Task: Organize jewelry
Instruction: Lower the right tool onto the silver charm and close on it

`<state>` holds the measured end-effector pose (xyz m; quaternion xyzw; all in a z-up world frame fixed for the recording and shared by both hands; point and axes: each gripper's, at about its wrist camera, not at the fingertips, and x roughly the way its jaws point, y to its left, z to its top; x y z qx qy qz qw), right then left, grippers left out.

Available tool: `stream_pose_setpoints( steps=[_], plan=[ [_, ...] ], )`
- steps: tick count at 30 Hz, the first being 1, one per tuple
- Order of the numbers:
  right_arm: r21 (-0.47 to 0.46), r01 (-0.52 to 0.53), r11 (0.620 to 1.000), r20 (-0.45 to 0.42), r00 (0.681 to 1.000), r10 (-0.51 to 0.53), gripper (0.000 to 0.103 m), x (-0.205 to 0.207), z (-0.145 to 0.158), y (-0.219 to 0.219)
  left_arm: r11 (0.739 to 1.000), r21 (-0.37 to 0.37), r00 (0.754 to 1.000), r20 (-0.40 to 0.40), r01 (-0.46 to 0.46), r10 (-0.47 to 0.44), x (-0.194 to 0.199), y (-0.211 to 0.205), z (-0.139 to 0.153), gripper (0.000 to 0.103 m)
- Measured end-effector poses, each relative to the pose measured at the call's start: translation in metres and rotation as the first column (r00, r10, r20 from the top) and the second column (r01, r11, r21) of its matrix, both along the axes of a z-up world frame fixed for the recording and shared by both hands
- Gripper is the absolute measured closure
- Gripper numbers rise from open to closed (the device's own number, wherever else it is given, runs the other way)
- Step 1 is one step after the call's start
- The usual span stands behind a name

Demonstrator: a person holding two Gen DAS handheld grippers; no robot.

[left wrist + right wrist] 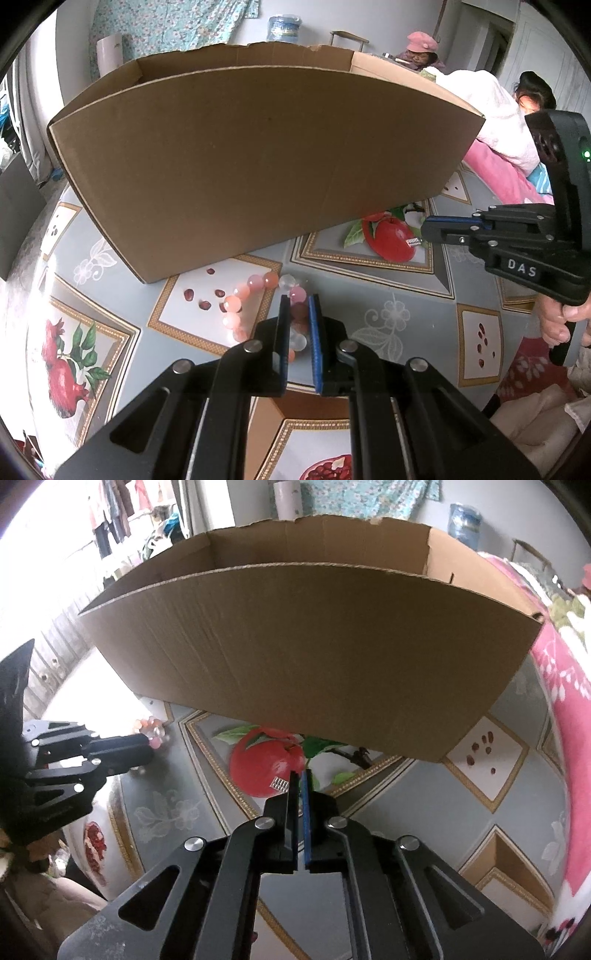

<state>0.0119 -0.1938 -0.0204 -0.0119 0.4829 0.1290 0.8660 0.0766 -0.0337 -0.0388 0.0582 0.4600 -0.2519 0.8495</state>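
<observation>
A pink and orange bead bracelet point(255, 291) lies on the patterned tablecloth in front of an open cardboard box point(258, 158). My left gripper point(299, 301) is closed on the near side of the bracelet; beads sit between its fingers. It also shows in the right wrist view point(147, 744) with beads at its tip. My right gripper point(300, 775) is shut on a small silver sparkly piece of jewelry point(279, 784), low over the table before the box point(314, 657). The left wrist view shows it point(424, 230) with the silver piece point(413, 242) at its tip.
The tablecloth point(388, 317) bears fruit prints. A pink blanket point(569, 716) lies to the right of the box. Two people point(421, 48) sit behind the box. A cloth point(535, 413) lies at the near right.
</observation>
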Motion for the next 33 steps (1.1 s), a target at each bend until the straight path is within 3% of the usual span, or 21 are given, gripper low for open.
stream_pose_setpoints(
  steps=[1,3,12,20,25,33],
  plan=[
    [0.001,0.0,1.0,-0.002,1.0,0.0,0.084,-0.001,0.0,-0.001,1.0,0.001,1.0,0.001,0.0,0.0,0.0,0.0,0.0,0.094],
    [-0.005,0.004,1.0,0.004,1.0,-0.004,0.069,0.0,0.0,0.0,1.0,0.001,1.0,0.001,0.0,0.0,0.0,0.0,0.0,0.094],
    [-0.055,0.03,0.998,-0.013,0.999,-0.031,0.069,0.001,-0.008,0.026,1.0,-0.002,1.0,-0.001,0.0,0.0,0.0,0.001,0.0,0.094],
    [-0.084,0.023,0.996,0.012,1.0,-0.022,0.082,-0.002,-0.011,0.045,1.0,-0.011,1.0,-0.003,0.0,0.0,0.001,0.001,0.0,0.094],
    [-0.088,-0.009,0.996,0.018,1.0,0.01,0.099,-0.007,-0.008,0.057,1.0,-0.012,1.0,-0.003,-0.001,0.001,0.001,0.001,0.0,0.094],
    [-0.073,-0.024,0.997,0.024,0.999,0.026,0.103,-0.011,-0.004,0.058,1.0,-0.01,1.0,-0.002,0.0,0.0,0.001,0.002,0.0,0.094]
  ],
)
